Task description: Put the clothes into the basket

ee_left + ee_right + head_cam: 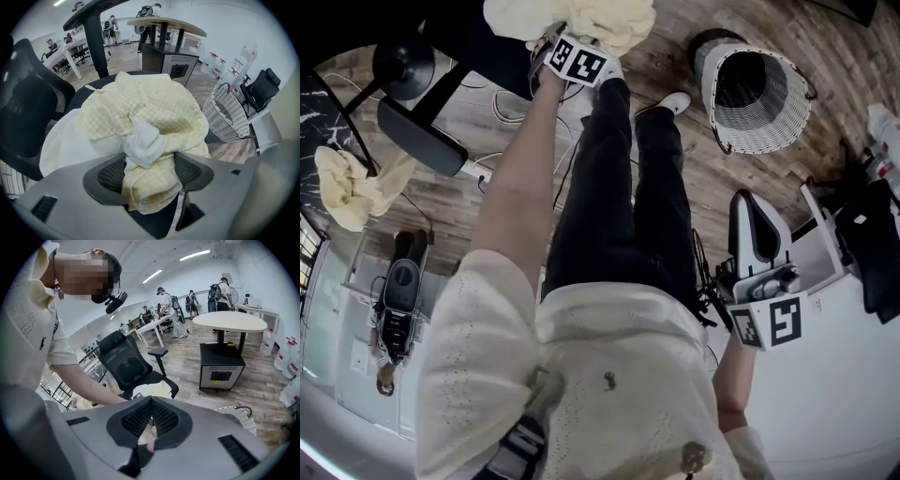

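Observation:
A pile of clothes [140, 112], pale yellow checked cloth with a white piece on top, lies on the seat of a black office chair [28, 112]. In the head view the pile [609, 19] shows at the top edge. My left gripper [151, 169] points down into it, jaws open wide, with a fold of yellow cloth between the pads. Only its marker cube and body [572, 52] show in the head view. The white wicker basket [759, 98] stands on the wood floor at upper right, apart from the chair. My right gripper [748, 208] hangs at the person's side, shut and empty [150, 401].
Another pale yellow cloth [352, 187] lies on a dark surface at the left. A white table [825, 375] stands right of the person. A round table on a black pedestal [171, 65] and people stand behind the chair. The basket [227, 117] is right of the pile.

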